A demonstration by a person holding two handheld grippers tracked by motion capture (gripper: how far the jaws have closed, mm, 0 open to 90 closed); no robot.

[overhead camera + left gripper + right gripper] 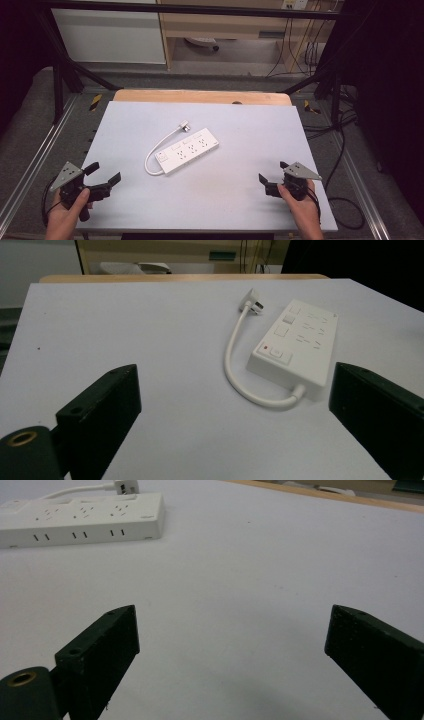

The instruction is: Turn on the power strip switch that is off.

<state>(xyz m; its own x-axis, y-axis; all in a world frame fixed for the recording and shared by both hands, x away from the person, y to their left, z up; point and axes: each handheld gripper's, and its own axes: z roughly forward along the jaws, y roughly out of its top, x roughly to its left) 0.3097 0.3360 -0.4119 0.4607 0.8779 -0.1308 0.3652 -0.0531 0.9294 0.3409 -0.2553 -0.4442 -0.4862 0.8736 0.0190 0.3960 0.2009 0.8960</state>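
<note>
Your left tool [106, 172] and right tool [271, 178] sit at the near corners of the worktop [250, 200], both with jaws wide and nothing between them. The power strip [189, 149] lies at the middle, well apart from both, its short cord [156, 150] looping round to the plug [184, 127] just beside its far end. This looks like the start: nothing gripped yet. Next you'd likely reach in towards the strip or plug, jaws kept wide until they straddle it. No brand or lettering is readable; a small red mark shows by the switch [276, 354].
</note>
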